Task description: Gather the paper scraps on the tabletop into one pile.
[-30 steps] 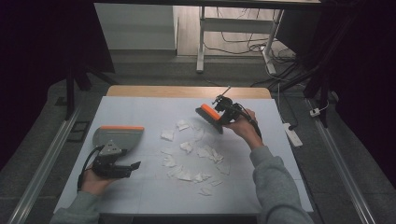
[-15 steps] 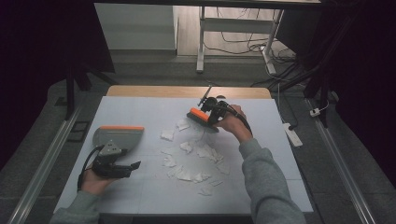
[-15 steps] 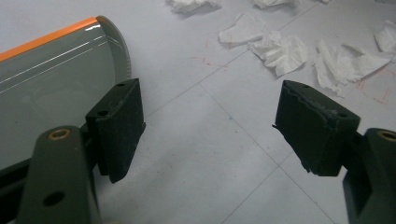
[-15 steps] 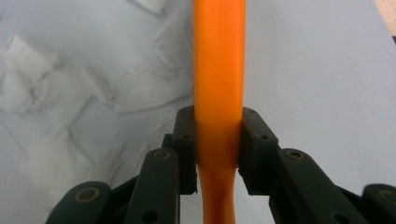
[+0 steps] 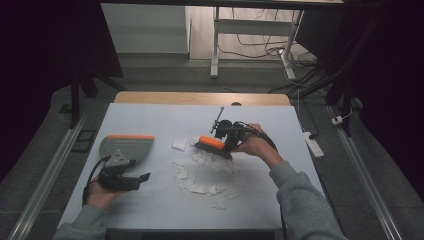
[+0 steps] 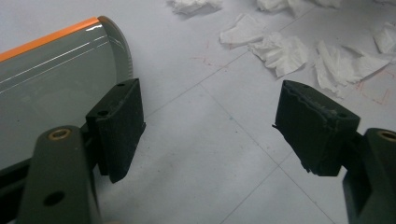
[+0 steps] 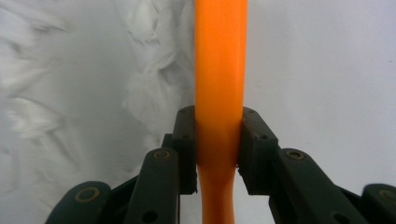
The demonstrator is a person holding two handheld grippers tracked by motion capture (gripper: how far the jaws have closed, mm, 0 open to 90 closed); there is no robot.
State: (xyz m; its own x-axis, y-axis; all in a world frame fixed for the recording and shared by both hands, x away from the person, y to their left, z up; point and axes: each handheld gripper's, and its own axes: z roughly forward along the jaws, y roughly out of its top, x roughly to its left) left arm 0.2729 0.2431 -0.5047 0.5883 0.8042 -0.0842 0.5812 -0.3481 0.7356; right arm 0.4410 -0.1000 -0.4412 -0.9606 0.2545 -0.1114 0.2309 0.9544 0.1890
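Sweeping barely begun: right gripper (image 5: pixel 226 142) pinches the orange-backed brush (image 5: pixel 212 146) at the far edge of the torn white paper scraps (image 5: pixel 202 172); left gripper (image 5: pixel 131 180), jaws spread, waits beside the empty grey dustpan (image 5: pixel 125 149)

One brush (image 5: pixel 212 145), one dustpan (image 5: pixel 125 148)

No text, label, brand, number or sign can be read anywhere; the counter (image 6: pixel 196 154) carries only thin ruled lines and faint red marks.
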